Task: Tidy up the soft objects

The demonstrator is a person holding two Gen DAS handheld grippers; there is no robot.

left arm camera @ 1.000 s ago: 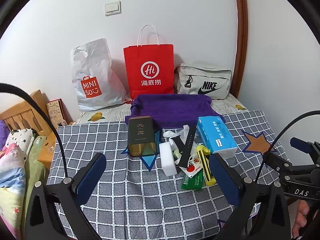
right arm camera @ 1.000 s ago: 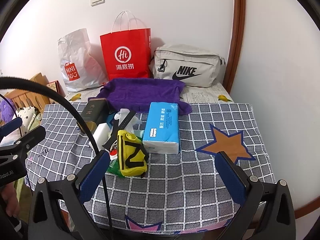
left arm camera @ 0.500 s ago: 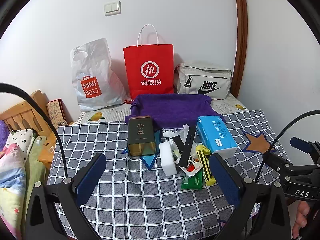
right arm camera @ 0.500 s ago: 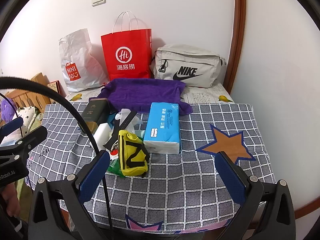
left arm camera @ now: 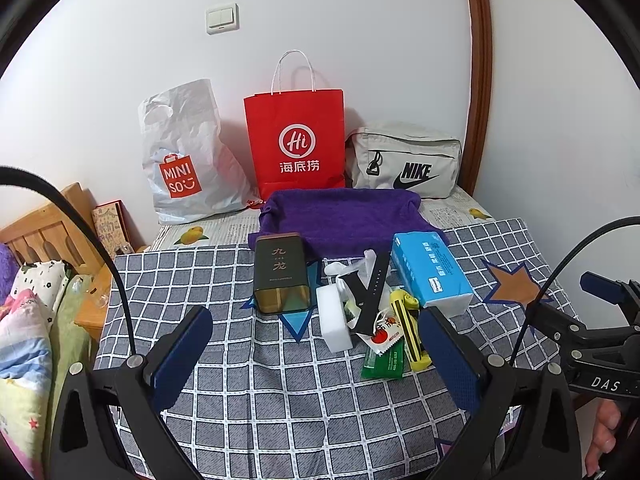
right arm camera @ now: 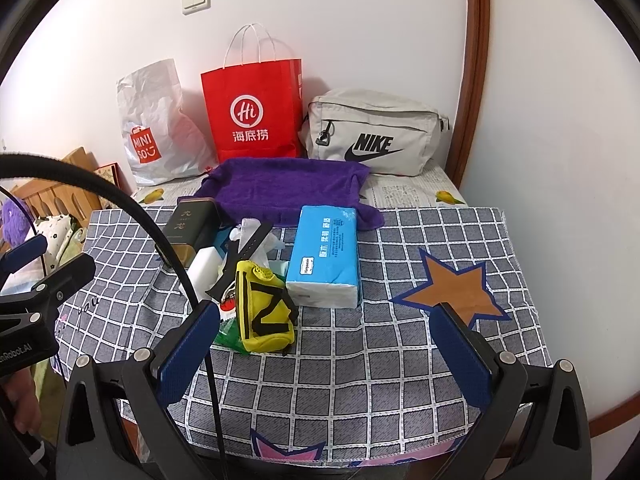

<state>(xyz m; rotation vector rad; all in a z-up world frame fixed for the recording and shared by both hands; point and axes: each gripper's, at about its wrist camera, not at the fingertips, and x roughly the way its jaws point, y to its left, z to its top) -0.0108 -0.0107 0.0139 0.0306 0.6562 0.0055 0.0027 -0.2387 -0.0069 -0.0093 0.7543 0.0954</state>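
Observation:
A purple towel point(left arm camera: 344, 216) point(right arm camera: 284, 188) lies at the back of the checked tablecloth point(left arm camera: 280, 392). In front of it sit a blue tissue pack point(left arm camera: 430, 272) point(right arm camera: 326, 256), a yellow pouch point(right arm camera: 264, 308) point(left arm camera: 408, 328), a white sponge block point(left arm camera: 334, 322), a black strap point(left arm camera: 370, 292) and a dark tea tin point(left arm camera: 280, 276). My left gripper point(left arm camera: 316, 360) is open and empty, held above the near cloth. My right gripper point(right arm camera: 324, 352) is open and empty, just in front of the pouch and tissue pack.
Against the wall stand a white Miniso bag point(left arm camera: 180, 160), a red paper bag point(left arm camera: 296, 144) and a grey Nike bag point(left arm camera: 404, 160). A green packet point(left arm camera: 382, 360) lies by the pouch. A wooden bed frame and bedding point(left arm camera: 36, 280) are at the left.

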